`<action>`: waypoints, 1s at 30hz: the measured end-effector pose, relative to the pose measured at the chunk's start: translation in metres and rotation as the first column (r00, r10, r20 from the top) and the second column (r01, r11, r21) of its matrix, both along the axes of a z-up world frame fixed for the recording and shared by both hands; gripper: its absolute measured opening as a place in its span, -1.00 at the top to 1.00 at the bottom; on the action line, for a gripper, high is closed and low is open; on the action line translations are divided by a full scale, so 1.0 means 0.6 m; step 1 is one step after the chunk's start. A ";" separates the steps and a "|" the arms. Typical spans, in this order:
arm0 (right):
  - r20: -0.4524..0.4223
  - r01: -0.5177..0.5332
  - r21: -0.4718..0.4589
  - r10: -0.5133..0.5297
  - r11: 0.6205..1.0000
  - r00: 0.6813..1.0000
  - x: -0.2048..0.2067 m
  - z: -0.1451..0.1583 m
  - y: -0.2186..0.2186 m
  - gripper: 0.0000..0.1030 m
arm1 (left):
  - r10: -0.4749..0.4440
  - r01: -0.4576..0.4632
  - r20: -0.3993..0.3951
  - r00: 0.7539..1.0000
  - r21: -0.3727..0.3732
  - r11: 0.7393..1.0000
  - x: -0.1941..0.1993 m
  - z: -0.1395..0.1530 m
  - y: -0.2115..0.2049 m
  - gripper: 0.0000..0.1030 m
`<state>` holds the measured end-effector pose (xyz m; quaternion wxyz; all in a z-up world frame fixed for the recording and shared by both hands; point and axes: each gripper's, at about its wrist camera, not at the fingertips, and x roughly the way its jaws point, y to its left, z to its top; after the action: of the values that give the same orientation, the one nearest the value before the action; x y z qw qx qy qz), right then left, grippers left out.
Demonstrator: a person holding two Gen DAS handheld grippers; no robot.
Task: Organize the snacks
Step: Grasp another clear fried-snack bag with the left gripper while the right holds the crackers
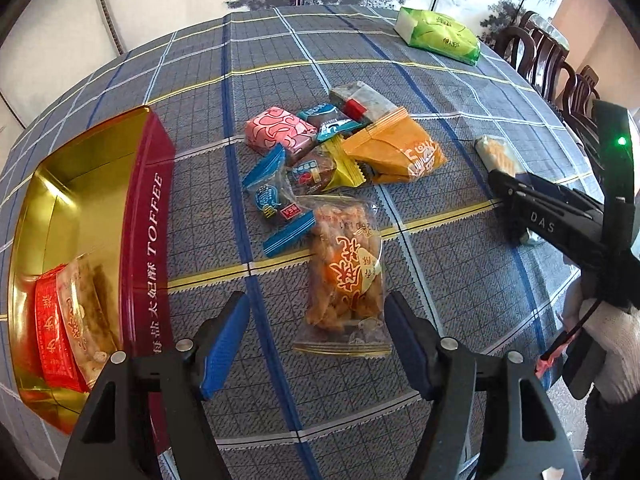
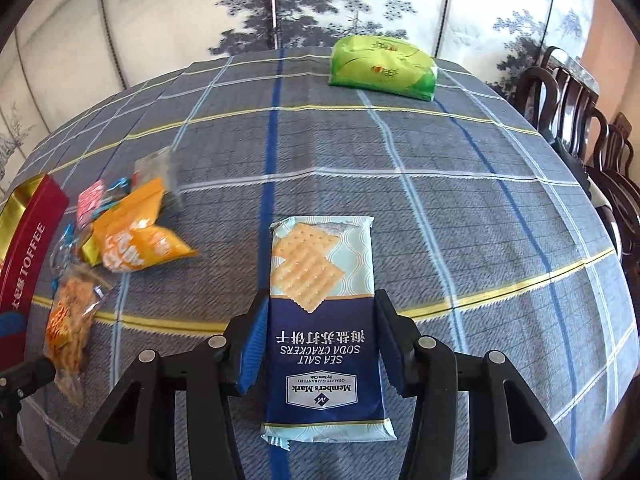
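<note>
- the left gripper [image 1: 316, 336] is held low over the plaid tablecloth [image 1: 460, 280], its fingers pointing away across the table toward the snack pile.
- its blue-padded jaws are spread wide, one on each side of the near end of a clear packet of orange fried snack [image 1: 346, 276]; no contact between pads and packet can be made out.
- that packet lies flat on the cloth, lengthwise between the jaws, apart from the tin.
- an open red toffee tin [image 1: 150, 220] with a gold inside is seen to the left of the left gripper; a red-wrapped snack [image 1: 54, 328] and a pale wrapped snack [image 1: 86, 312] lie in its near end.
- beyond the clear packet a loose pile is seen: a pink wrapped block [image 1: 280, 130], blue-ended candies [image 1: 272, 200], an orange bag [image 1: 396, 152] and a grey-and-red packet [image 1: 362, 102].
- the right gripper [image 2: 316, 344] is held low and level, pointed toward the far edge of the table; in the left view it is seen reaching in from the right, carried by a white-gloved hand [image 1: 612, 340].
- its jaws are closed narrowly against both long sides of a sea salt soda cracker pack [image 2: 322, 304], which is held by its dark blue half, the pale end pointing away.
- whether the cracker pack is lifted or resting on the cloth cannot be told.
- a green pack [image 2: 382, 68] lies near the far edge, well apart from everything else.
</note>
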<state>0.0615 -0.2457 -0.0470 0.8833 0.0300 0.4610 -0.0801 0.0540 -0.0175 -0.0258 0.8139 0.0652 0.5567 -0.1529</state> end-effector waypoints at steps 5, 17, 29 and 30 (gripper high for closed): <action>0.040 0.010 -0.006 -0.010 1.000 0.999 0.027 -0.003 -0.024 0.01 | -0.004 0.004 -0.018 1.000 0.002 1.000 0.010 -0.010 -0.020 -0.10; 0.075 0.007 -0.009 -0.007 1.000 0.997 0.024 -0.007 -0.025 0.00 | -0.003 0.004 -0.008 1.000 0.042 0.999 0.036 -0.026 -0.049 0.27; 0.073 0.008 -0.015 -0.007 1.000 0.997 0.024 -0.006 -0.024 -0.01 | -0.058 0.057 -0.071 0.996 -0.016 0.998 -0.022 -0.013 -0.029 0.29; 0.073 0.008 -0.013 -0.007 1.000 0.997 0.024 -0.006 -0.025 -0.01 | -0.061 0.059 -0.073 0.995 -0.025 0.998 -0.026 -0.010 -0.026 0.30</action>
<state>0.0760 -0.2606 -0.0507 0.8995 0.0289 0.4276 -0.0854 0.0386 -0.0333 -0.0318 0.7886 0.0669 0.5823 -0.1860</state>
